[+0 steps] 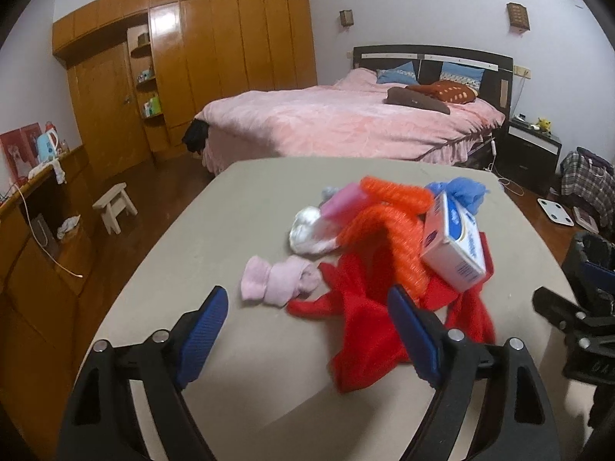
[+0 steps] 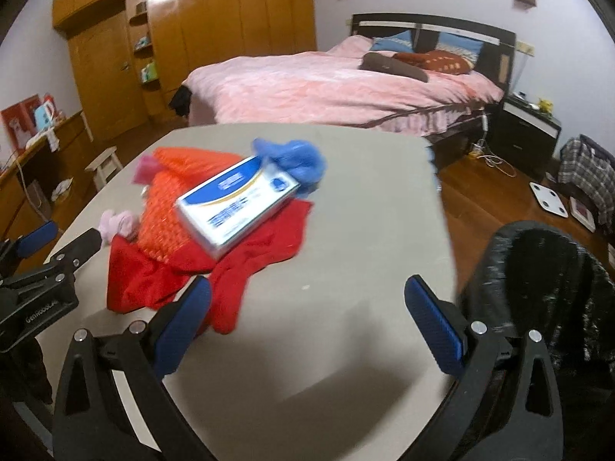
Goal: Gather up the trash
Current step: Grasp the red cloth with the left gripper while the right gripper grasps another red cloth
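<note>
A pile lies on the grey table (image 1: pixel 230 345): a white and blue carton (image 1: pixel 455 247) leaning on an orange knit item (image 1: pixel 388 226), red cloth (image 1: pixel 365 330), a pink sock (image 1: pixel 276 282), a crumpled white wad (image 1: pixel 305 226), a pink piece (image 1: pixel 342 201) and a crumpled blue bag (image 1: pixel 461 190). My left gripper (image 1: pixel 307 303) is open, just short of the sock and red cloth. In the right wrist view the carton (image 2: pixel 236 203) tops the pile; my right gripper (image 2: pixel 307 296) is open and empty over bare table (image 2: pixel 346 230). A black-lined bin (image 2: pixel 546 288) stands to its right.
A pink bed (image 1: pixel 346 123) stands beyond the table, a wooden wardrobe (image 1: pixel 215 50) at the back left, a white stool (image 1: pixel 113 205) on the floor at left, a black nightstand (image 1: pixel 532 150) and a white scale (image 1: pixel 555 211) at right. The right gripper's body (image 1: pixel 576 319) shows at the left view's right edge.
</note>
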`<act>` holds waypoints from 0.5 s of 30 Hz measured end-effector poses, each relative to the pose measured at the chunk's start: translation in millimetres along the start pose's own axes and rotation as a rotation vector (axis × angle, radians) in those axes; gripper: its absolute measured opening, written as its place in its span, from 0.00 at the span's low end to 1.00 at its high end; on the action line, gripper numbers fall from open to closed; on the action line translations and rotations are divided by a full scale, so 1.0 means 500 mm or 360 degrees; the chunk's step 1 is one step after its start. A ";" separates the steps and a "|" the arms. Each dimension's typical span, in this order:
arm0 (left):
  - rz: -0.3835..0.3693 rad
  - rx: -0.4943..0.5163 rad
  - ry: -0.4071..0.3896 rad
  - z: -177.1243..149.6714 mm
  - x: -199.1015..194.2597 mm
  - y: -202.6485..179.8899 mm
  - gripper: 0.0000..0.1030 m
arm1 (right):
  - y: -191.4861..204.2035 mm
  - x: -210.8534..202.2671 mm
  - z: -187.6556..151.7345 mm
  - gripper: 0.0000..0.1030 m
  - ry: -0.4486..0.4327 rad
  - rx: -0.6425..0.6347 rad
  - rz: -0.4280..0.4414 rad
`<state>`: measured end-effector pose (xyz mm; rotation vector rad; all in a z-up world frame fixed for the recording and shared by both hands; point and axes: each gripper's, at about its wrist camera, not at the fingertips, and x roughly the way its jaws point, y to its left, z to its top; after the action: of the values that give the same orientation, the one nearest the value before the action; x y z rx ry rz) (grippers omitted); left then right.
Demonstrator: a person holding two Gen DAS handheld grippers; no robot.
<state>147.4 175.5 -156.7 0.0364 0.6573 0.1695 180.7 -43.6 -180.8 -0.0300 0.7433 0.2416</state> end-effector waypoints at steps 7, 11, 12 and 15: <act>-0.0100 -0.0016 0.0082 -0.014 0.025 -0.007 0.75 | 0.010 0.016 -0.010 0.95 0.0022 -0.0032 -0.0033; -0.0160 -0.0008 0.0141 -0.022 0.047 -0.029 0.73 | -0.013 0.017 -0.016 0.95 0.0039 -0.0003 -0.0073; -0.0171 -0.0006 0.0153 -0.022 0.053 -0.036 0.72 | -0.019 0.017 -0.016 0.95 0.0040 0.0003 -0.0082; -0.0202 -0.0009 0.0170 -0.021 0.063 -0.052 0.71 | -0.032 0.020 -0.019 0.95 0.0044 0.0014 -0.0099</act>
<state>169.3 155.1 -186.3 -0.0201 0.7631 0.0510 185.2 -58.3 -195.5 -0.0480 0.7698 0.1786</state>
